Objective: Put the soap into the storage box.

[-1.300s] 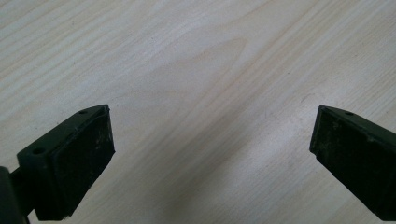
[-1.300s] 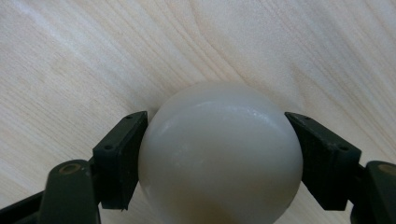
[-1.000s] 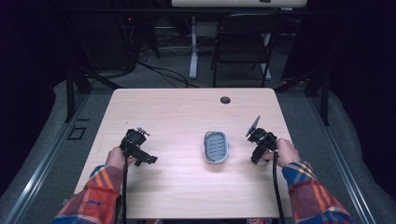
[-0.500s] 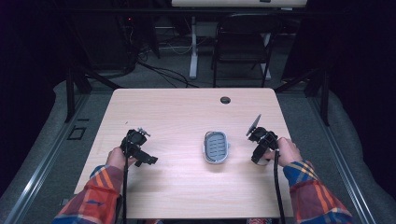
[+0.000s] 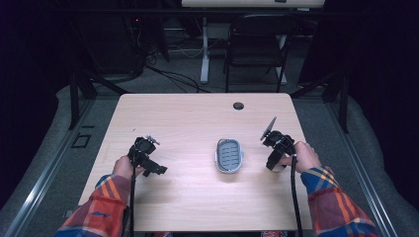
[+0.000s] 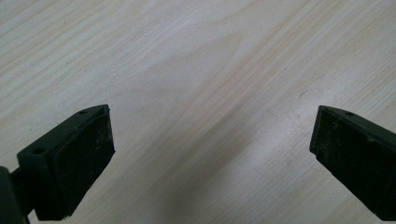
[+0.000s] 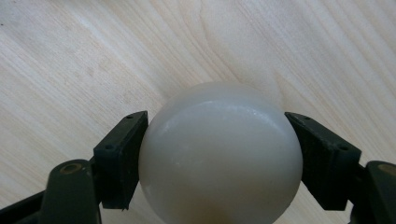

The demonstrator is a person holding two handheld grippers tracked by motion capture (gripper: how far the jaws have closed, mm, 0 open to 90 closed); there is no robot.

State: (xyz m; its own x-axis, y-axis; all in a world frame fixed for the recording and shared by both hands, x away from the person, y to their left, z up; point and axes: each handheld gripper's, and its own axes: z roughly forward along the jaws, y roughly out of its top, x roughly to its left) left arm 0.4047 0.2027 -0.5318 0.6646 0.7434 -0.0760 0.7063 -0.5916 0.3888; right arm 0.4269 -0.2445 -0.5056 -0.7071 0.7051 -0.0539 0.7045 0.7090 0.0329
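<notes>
A smooth white rounded object (image 7: pixel 219 154), like a bar of soap, sits between the jaws of my right gripper (image 7: pixel 217 156), which press on both its sides above the wooden table. In the high view the right gripper (image 5: pixel 274 153) is at the table's right side, just right of a grey ribbed soap dish (image 5: pixel 230 156) lying at the table's middle. At the left side my left gripper (image 5: pixel 146 159) points down at bare wood. Its jaws stand wide apart in the left gripper view, with nothing between the left gripper (image 6: pixel 210 154) fingers.
The light wooden table (image 5: pixel 188 123) has a dark round cable hole (image 5: pixel 238 105) near its far edge. A black chair (image 5: pixel 257 44) and cables stand on the floor beyond the table. Plaid sleeves come in from the bottom.
</notes>
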